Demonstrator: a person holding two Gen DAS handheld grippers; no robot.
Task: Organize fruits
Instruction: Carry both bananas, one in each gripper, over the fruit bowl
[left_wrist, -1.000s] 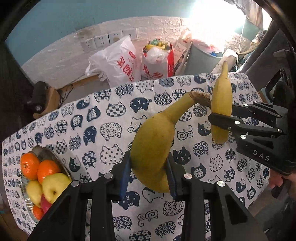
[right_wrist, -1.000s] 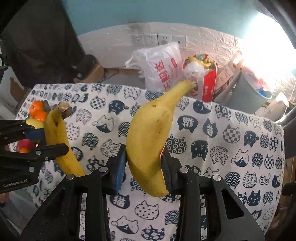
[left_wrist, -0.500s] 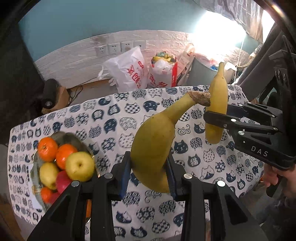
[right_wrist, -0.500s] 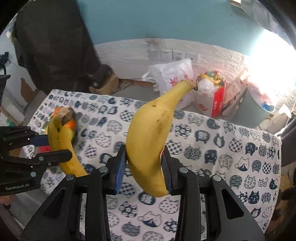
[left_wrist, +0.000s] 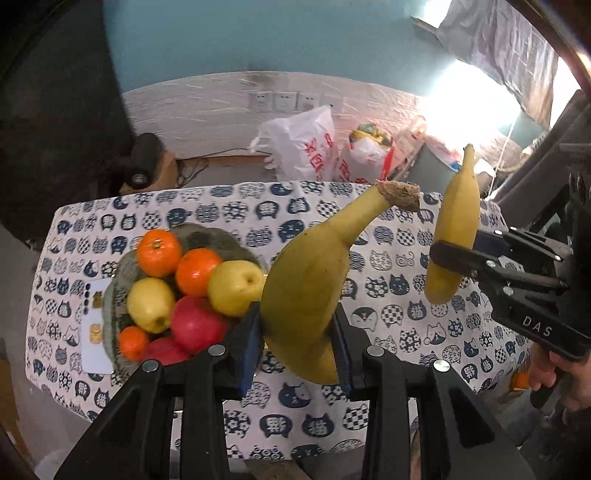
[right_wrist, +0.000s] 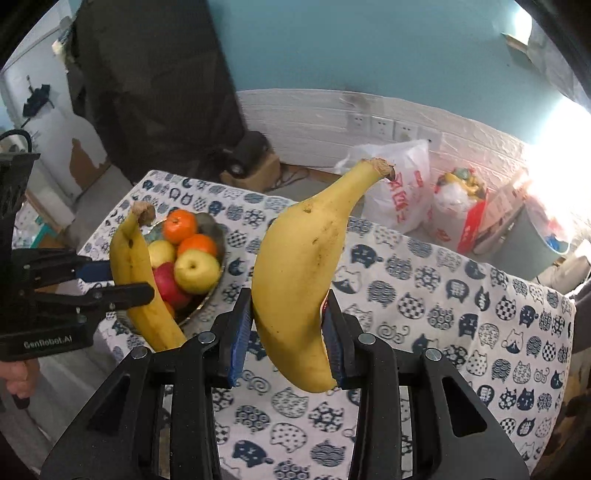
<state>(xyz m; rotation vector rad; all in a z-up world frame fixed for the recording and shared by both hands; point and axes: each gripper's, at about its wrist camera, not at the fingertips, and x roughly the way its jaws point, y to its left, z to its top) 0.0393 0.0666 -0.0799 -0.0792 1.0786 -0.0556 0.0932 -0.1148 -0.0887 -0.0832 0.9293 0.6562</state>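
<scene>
In the left wrist view my left gripper is shut on a fat yellow banana, stem up and to the right, held above the table just right of the fruit bowl. The bowl holds oranges, yellow apples and red apples. At the right, my right gripper is shut on a slimmer banana. In the right wrist view my right gripper clamps its banana. My left gripper holds its banana in front of the bowl.
A cat-print cloth covers the table. A white card lies left of the bowl. Behind the table stand plastic bags, a grey bin and a white brick wall with sockets. A hand grips the right handle.
Both grippers rose and swung left with their bananas. The fruit bowl went from the left edge to right beside the left gripper's banana. Both stayed shut.
</scene>
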